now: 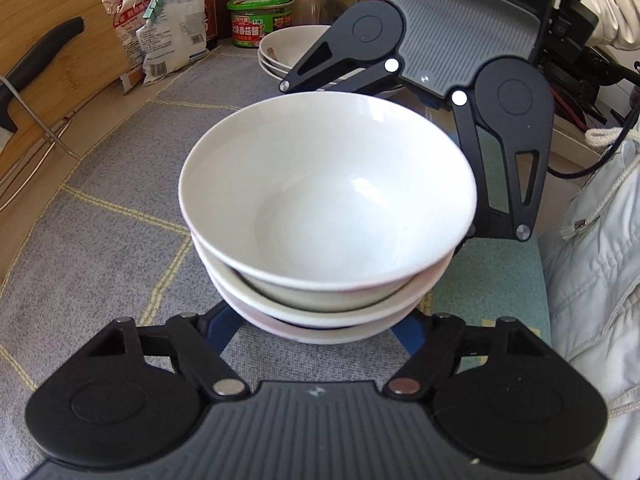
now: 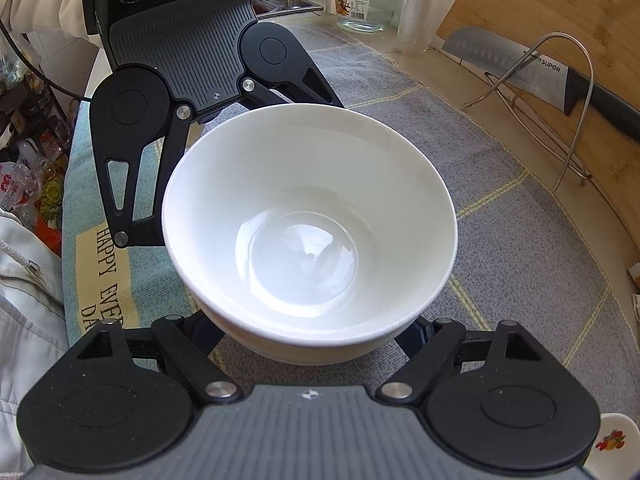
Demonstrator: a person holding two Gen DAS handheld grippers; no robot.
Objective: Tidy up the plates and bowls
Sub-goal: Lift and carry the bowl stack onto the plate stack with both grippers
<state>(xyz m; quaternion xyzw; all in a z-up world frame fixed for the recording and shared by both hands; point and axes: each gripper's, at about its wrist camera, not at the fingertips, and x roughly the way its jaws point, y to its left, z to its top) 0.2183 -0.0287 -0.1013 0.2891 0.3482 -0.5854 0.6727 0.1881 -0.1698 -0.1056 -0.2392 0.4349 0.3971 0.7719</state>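
Three white bowls (image 1: 328, 216) sit nested and empty between both tools on the desk's grey mat (image 1: 120, 184). The left tool (image 1: 316, 332) and right tool (image 2: 316, 332) straddle the stack's base; whether they pinch it I cannot tell. Beyond the right tool, a knife (image 2: 520, 68) reads "SUPOR".
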